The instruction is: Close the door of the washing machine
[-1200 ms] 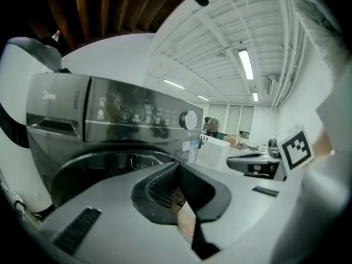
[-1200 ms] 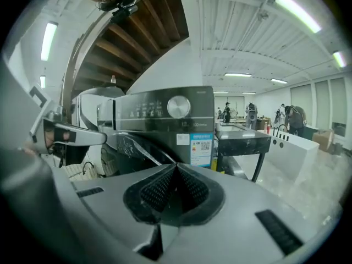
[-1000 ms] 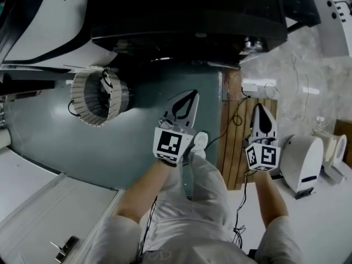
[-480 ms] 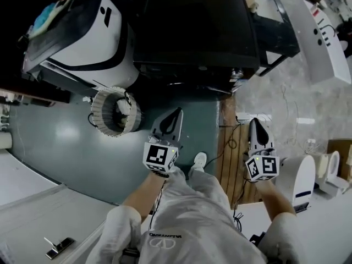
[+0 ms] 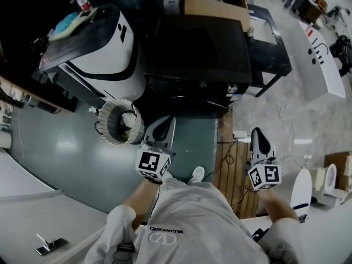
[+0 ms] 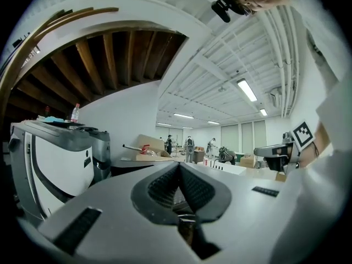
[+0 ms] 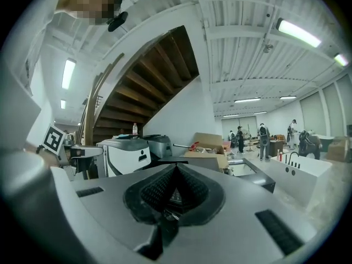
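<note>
Long white fluorescent ceiling tubes (image 7: 298,33) light the hall brightly; the glossy teal floor (image 5: 66,145) throws back a pale glare. Under the dark wooden staircase (image 7: 148,87) it's shadowy. Both gripper views bow hard, corners black.

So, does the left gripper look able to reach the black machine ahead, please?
Likely yes: the left gripper, shut and empty, points at the black machine with nothing between; the ribbed hose lies off to its left.

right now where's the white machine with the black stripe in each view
Head view: white machine, upper left.
Left gripper view: white machine, far left edge.
Right gripper view: white machine, left of centre.
Shared landmark: cardboard box, to its right in every view.
</note>
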`<state>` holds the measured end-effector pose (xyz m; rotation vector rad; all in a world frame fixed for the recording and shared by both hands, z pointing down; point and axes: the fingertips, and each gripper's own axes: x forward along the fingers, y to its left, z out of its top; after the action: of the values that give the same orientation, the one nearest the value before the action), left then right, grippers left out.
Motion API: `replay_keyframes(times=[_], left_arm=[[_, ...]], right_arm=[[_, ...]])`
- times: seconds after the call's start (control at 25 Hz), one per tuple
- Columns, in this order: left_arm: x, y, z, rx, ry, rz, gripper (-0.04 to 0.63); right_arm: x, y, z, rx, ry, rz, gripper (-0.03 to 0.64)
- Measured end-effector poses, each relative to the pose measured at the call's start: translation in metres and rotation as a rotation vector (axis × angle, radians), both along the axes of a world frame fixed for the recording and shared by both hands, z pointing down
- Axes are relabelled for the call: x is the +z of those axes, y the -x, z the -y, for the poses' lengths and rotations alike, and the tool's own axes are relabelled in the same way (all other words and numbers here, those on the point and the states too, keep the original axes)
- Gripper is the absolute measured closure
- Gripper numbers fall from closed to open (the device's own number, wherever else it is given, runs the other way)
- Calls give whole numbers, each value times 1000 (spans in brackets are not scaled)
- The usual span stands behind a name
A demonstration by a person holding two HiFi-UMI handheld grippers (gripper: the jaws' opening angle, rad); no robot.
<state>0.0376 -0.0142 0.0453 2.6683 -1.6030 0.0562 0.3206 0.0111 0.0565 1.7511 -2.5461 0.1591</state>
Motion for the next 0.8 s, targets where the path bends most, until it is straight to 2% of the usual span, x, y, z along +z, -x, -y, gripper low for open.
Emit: replay_keyframes(times=[0.4, 0.8], left_arm=[[-38, 20, -25, -49, -66, -2, 592], [-57, 23, -21, -58, -109, -8, 592]], right_arm=[[-49, 3, -26, -34, -45, 27, 604], [-69, -21, -45, 18, -79, 68, 606]])
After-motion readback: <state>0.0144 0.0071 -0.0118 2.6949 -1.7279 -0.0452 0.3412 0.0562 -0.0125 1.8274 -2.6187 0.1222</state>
